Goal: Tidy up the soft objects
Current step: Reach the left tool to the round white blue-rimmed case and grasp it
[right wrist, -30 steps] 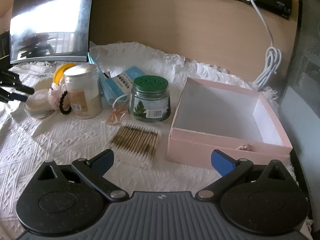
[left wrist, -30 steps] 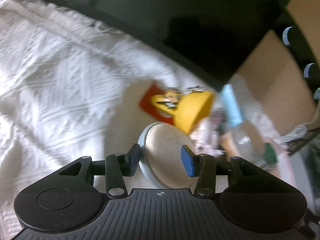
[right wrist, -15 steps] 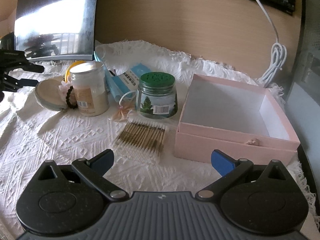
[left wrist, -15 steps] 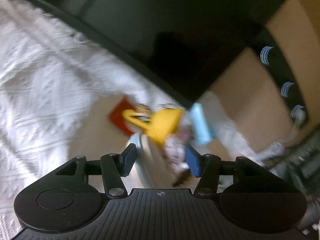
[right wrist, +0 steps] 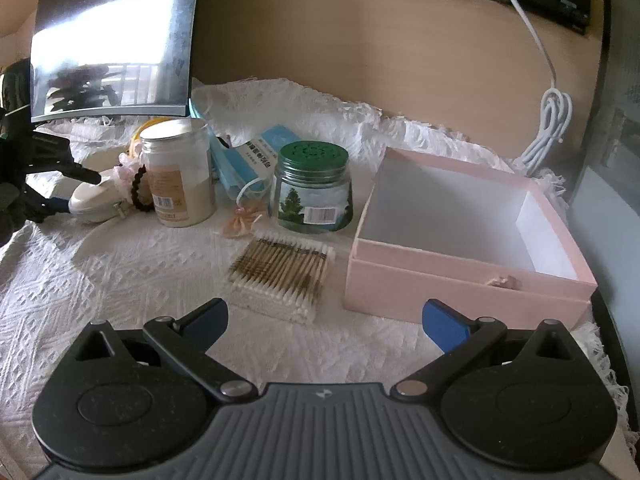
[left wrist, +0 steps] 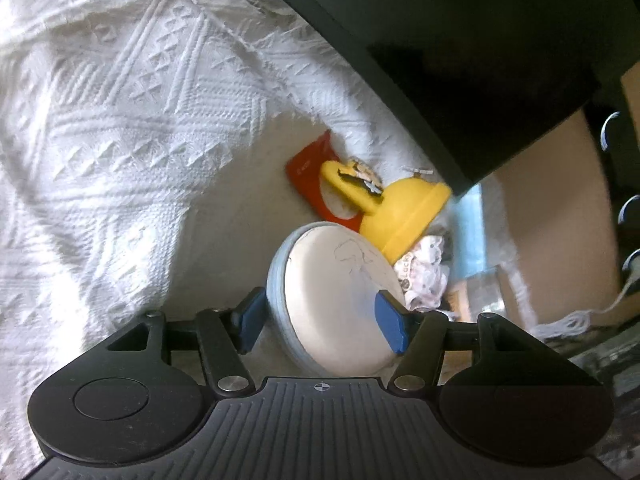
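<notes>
Left hand-held gripper (left wrist: pixel 320 318) straddles the round cream zip pouch with the pale blue rim (left wrist: pixel 332 304) on the white-clothed counter (left wrist: pixel 120 160), pads narrowed to its sides, contact unclear. Looks light and squashy; pinch across the rim. Right hand-held gripper (right wrist: pixel 326 322) is wide, empty.

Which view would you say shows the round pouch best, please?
The left wrist view: the pouch fills the centre between the left gripper fingers. The right wrist view shows it small at the far left edge, partly hidden.
</notes>
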### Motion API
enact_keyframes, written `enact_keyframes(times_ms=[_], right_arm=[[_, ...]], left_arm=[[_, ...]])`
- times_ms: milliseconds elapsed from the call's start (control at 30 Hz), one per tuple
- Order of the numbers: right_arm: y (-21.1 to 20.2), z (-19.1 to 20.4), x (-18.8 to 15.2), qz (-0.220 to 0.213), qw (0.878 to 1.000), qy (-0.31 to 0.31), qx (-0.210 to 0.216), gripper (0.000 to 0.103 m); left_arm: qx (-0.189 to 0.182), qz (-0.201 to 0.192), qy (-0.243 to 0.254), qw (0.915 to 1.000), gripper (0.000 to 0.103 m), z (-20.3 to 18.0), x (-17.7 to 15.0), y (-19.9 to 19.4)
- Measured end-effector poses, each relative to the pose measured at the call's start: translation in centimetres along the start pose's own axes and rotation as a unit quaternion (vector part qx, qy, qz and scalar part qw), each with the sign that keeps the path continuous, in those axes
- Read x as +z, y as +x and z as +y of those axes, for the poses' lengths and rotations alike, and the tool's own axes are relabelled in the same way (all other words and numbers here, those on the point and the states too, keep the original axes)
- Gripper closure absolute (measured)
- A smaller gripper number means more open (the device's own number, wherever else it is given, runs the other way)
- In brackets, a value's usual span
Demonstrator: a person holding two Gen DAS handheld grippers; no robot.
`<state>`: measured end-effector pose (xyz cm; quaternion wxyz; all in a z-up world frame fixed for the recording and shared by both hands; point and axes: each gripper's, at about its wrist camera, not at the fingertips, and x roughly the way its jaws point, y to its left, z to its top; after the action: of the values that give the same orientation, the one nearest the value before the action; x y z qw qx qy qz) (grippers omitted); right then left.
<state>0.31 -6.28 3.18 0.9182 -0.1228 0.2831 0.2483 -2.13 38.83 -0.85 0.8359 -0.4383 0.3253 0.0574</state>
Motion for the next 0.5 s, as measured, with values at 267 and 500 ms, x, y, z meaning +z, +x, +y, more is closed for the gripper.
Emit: enact_keyframes(times_ms=[267, 500], right_arm=[[-0.3, 0.3, 0.2, -0.011, 1.000, -0.002, 0.007, 0.000], [-0.5, 1.0, 0.2, -0.020, 1.000, -0.016, 0.001, 0.000]], left_arm=[[-0.111, 0.000, 0.071, 0.9912, 0.040, -2.8, 0.3, -3.1], [0.030, -0.010, 0.088, 0.9956, 0.041, -5.1, 0.2, 0.5]])
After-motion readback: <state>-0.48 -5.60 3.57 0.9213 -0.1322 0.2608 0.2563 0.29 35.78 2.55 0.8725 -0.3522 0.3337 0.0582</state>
